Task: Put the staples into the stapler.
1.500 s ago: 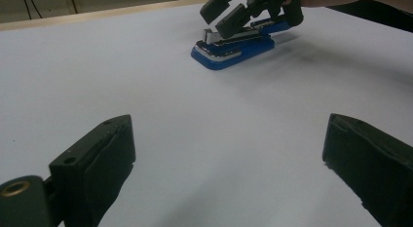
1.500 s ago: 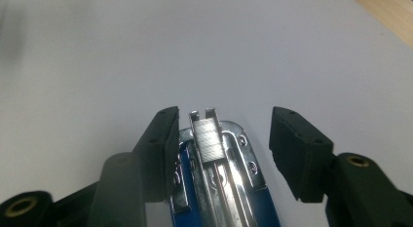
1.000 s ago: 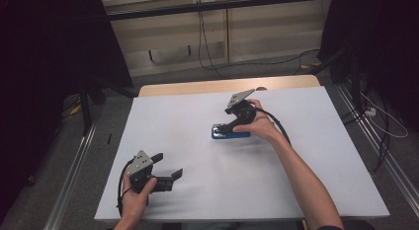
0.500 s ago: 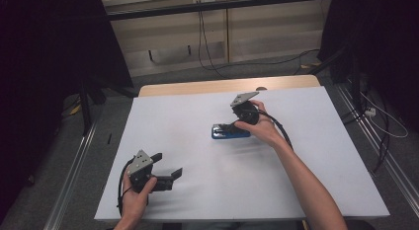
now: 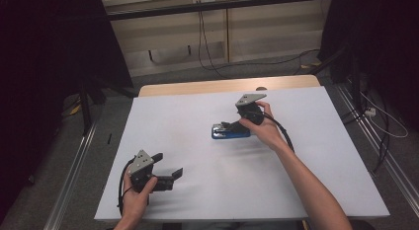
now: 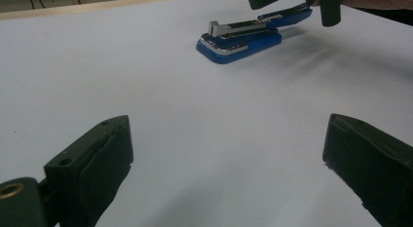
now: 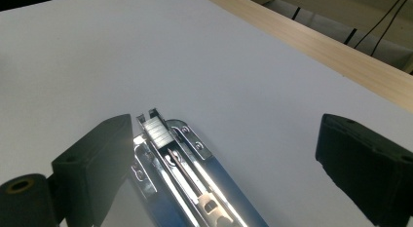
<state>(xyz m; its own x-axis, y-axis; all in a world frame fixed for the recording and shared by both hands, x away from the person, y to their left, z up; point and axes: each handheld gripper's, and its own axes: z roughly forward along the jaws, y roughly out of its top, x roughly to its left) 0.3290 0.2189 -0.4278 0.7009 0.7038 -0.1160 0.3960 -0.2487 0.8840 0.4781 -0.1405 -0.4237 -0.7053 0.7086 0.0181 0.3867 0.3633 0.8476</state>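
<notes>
Two grippers are at work on this table, one in each of the person's hands. The right gripper point(image 5: 232, 125) sits over a blue stapler point(image 5: 231, 131) near the middle of the white tabletop point(image 5: 197, 116), toward the far side. Its jaws stand wide apart and have just been opening; in the right gripper view one jaw lies just beside the stapler's metal rail point(image 7: 180, 159) while the other is well off to the side, so nothing is pinched between them. The stapler's top is swung open, and a short row of staples point(image 7: 157, 130) shows at the end of the rail. In the left gripper view the stapler point(image 6: 241, 37) lies flat on the white surface with its blue base down, the silver magazine raised a little above it, and the right gripper hanging just over its far end.

The left gripper point(image 5: 170, 174) is well apart from all this, near the table's front left corner, jaws spread wide with only bare tabletop between them.

Beyond the white sheet runs a strip of pale wooden table edge point(image 5: 227, 86), and past that black cables point(image 5: 207, 47) trail over the floor.
</notes>
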